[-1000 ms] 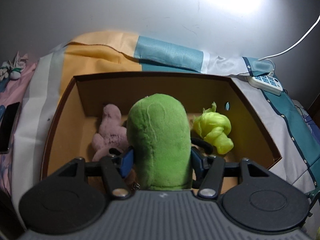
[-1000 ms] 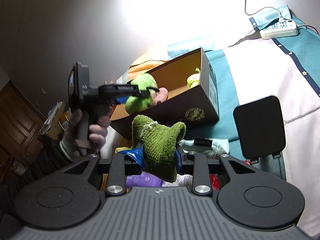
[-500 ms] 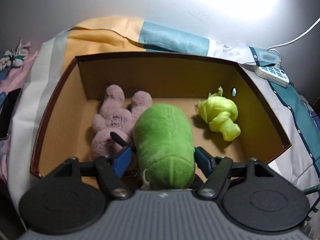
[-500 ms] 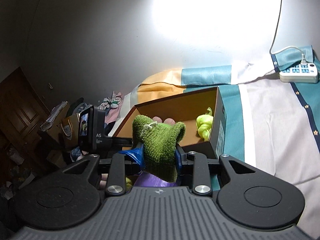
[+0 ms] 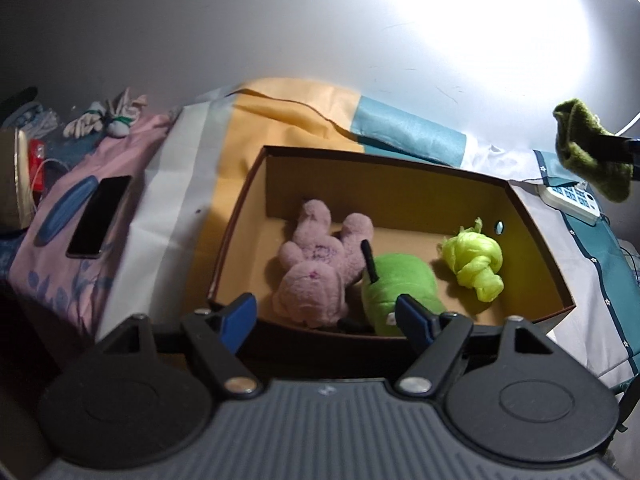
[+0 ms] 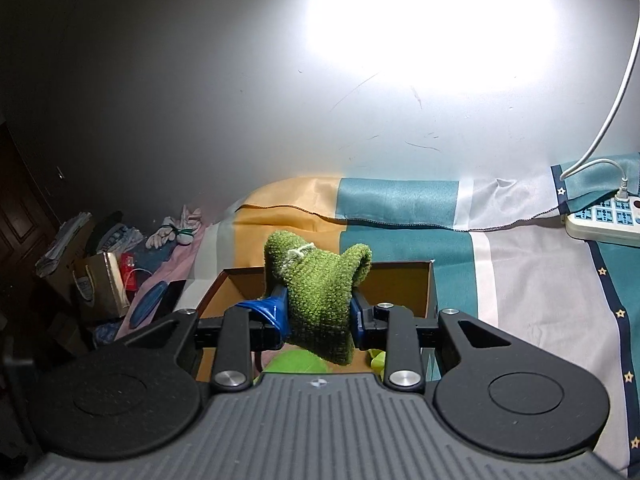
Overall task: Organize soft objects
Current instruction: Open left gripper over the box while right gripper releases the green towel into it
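Since a second ago the green plush (image 5: 400, 284) is lying in the box (image 5: 532, 236) instead of standing between the left gripper's (image 5: 326, 314) pads, and that gripper is backing off toward the near wall. Its jaws are opening, with nothing between them; the right pad only overlaps the plush in this view.

In the box, the plush is lying between a pink toy (image 5: 320, 268), which it is touching, and a knotted yellow cloth (image 5: 476, 262), which is sitting just beside it, toward the right wall.

Meanwhile the right gripper (image 6: 320, 320) is swinging in over the box, jaws clamped on a knitted green piece (image 6: 316, 300), possibly a sock or mitt. From the left view that piece (image 5: 588, 148) is hanging above and beyond the right rim, not yet over the open floor.

So the step in hand is, by my judgement, the handover of turns: left drop done, right delivery under way. The next move is calling for the right gripper to carry the knit over bare cardboard, probably the strip behind the yellow cloth or at the left end, then lower and release.

Around the box, a phone (image 5: 98, 216) is lying on the pink sheet at left, and a power strip (image 6: 604, 220) with its cable is sitting beyond the right wall. Three toys are crowding the near half, and the left gripper is hovering at the near rim, so the right one is approaching best from the far side.
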Demonstrator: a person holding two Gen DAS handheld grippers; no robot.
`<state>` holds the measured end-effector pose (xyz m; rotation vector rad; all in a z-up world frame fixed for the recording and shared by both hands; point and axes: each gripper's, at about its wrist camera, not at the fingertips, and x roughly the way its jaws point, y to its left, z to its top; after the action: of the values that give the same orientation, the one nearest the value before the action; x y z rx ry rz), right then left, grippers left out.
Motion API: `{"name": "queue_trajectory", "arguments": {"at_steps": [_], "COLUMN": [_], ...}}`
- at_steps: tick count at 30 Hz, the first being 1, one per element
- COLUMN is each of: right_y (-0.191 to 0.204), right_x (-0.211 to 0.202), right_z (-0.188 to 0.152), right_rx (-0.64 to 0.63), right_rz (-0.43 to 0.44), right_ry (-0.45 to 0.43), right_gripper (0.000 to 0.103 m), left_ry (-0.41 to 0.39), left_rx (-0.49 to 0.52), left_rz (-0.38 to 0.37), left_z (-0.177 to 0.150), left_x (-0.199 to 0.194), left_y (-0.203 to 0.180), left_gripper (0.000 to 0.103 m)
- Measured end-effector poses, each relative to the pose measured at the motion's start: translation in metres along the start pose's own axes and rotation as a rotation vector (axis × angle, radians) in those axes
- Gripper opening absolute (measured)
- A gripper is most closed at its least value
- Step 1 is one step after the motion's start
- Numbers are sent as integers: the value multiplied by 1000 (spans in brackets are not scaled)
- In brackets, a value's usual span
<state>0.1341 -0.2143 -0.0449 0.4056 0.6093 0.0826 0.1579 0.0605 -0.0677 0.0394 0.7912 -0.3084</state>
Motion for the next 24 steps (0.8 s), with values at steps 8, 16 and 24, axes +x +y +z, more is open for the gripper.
{"name": "queue_trajectory", "arguments": {"at_steps": [8,16,24], "right_y": [2,-1,8], "right_x": [83,119,84], "right_z": [-9,-16,-9], "right_rx": [-26,-37,7], "right_rz": [-65,-88,-12], "right_ry": [115,130,127], "right_gripper": [17,20,21], "left_ry": [53,66,81], "left_rx": [-39,-81,-78], "left_rz": [151,196,204], "left_z": [-17,-25,-23], "left_x": [-4,-9,-6], "left_y": [20,26,20], "left_gripper": [80,82,83]}}
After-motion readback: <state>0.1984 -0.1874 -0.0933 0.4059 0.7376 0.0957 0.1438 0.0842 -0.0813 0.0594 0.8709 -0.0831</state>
